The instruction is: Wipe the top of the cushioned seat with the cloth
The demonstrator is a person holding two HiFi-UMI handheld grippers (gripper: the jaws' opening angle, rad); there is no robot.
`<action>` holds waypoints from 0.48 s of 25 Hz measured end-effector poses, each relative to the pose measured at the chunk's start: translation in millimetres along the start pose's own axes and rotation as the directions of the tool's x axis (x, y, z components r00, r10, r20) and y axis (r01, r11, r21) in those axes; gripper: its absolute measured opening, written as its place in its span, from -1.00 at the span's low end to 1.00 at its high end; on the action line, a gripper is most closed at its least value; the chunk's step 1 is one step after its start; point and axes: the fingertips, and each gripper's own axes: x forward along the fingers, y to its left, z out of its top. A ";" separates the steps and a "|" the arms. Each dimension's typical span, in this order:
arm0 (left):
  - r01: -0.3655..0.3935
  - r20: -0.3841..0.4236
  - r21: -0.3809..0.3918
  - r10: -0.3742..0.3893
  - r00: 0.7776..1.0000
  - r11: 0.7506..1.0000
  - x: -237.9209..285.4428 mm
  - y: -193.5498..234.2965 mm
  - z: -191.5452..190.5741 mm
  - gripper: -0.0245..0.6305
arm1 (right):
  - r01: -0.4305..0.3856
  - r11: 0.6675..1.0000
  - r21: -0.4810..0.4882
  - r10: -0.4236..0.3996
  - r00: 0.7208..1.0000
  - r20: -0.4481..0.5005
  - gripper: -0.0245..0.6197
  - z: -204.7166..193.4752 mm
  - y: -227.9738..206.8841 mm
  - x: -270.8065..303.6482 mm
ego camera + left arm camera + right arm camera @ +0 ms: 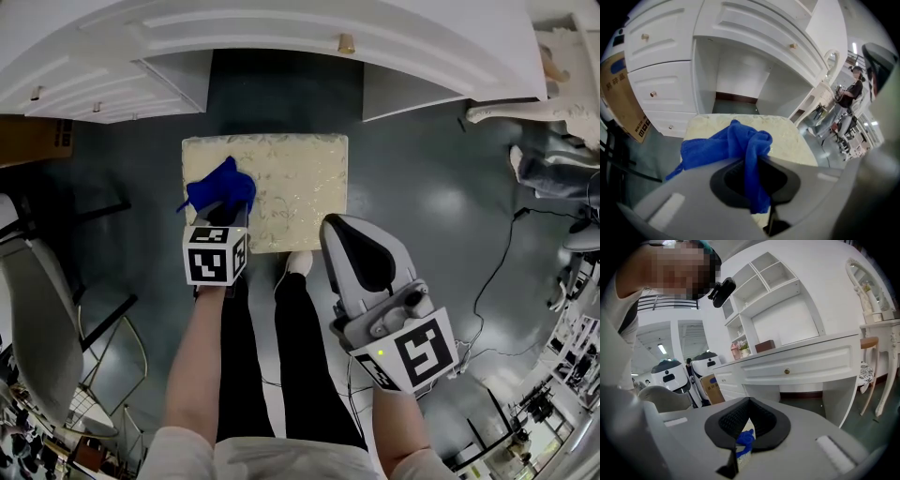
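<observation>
Nearest, the right gripper (345, 230) is held above the dark floor (412, 187), just beside the near right corner of the cushioned seat (295, 183) and not touching it; its jaws are brought together and nothing is clamped between them. A little farther and to the left, the left gripper (223, 212) is placed over the near left part of the seat, and its jaws are pressed together on the blue cloth (217, 187). The cloth is bunched, with one end hanging down between the jaws and the rest spread in folds onto the pale patterned top. Beyond the seat, the white dressing table (281, 37) is seen with its open knee space. Most of the top, to the right and at the far edge, is judged to be not yet wiped. For a good wipe, the cloth should be lowered until its folds are pressed flat, then drawn in straight overlapping strokes toward the far right corner. The pressure should be kept light and even, so that the cloth is not pulled out of the jaws.
</observation>
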 end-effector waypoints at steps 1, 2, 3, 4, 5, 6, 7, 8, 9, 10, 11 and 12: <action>-0.004 0.001 -0.003 0.004 1.000 1.000 -2.0 5.1 -0.7 -0.83 | -0.003 1.000 -0.001 0.003 1.000 0.000 -0.92 0.0 3.0 2.3; -0.009 0.003 -0.007 0.009 1.000 1.000 -3.8 10.0 -1.3 -0.83 | -0.005 1.000 -0.002 0.005 1.000 -0.001 -0.92 0.0 5.8 4.6; -0.013 0.006 -0.012 0.013 1.000 1.000 -5.8 14.9 -1.8 -0.83 | -0.008 1.000 -0.003 0.008 1.000 -0.002 -0.92 0.0 8.8 6.8; -0.018 0.009 -0.018 0.018 1.000 1.000 -8.1 19.9 -2.5 -0.83 | -0.011 1.000 -0.005 0.011 1.000 -0.003 -0.92 0.2 11.8 8.9; -0.023 0.011 -0.025 0.024 1.000 0.999 -10.5 24.9 -3.2 -0.83 | -0.014 1.000 -0.006 0.014 1.000 -0.003 -0.92 0.4 14.8 10.7; -0.028 0.012 -0.033 0.029 1.000 0.999 -13.0 29.6 -4.2 -0.83 | -0.016 1.000 -0.007 0.016 1.000 -0.003 -0.92 0.7 17.6 12.1; -0.033 0.012 -0.038 0.033 0.999 0.999 -15.3 34.0 -5.3 -0.83 | -0.018 1.000 -0.008 0.018 1.000 -0.004 -0.92 0.9 20.1 13.3; -0.036 0.011 -0.040 0.037 0.999 0.999 -17.4 37.9 -6.5 -0.83 | -0.019 1.000 -0.009 0.019 1.000 -0.004 -0.92 0.9 22.6 14.2; -0.039 0.010 -0.041 0.040 0.999 0.998 -19.2 41.3 -7.7 -0.83 | -0.021 1.000 -0.011 0.021 1.000 -0.004 -0.92 0.8 24.9 15.1; -0.041 0.009 -0.041 0.041 0.999 0.998 -20.7 44.1 -8.7 -0.83 | -0.022 1.000 -0.013 0.022 1.000 -0.005 -0.92 0.8 27.2 15.9; -0.040 0.009 -0.042 0.041 0.999 0.998 -22.0 46.2 -9.6 -0.83 | -0.023 1.000 -0.014 0.023 1.000 -0.005 -0.92 0.8 29.4 16.6; -0.039 0.008 -0.042 0.039 0.999 0.998 -23.1 47.4 -10.3 -0.83 | -0.024 1.000 -0.016 0.024 1.000 -0.006 -0.92 1.0 31.4 17.2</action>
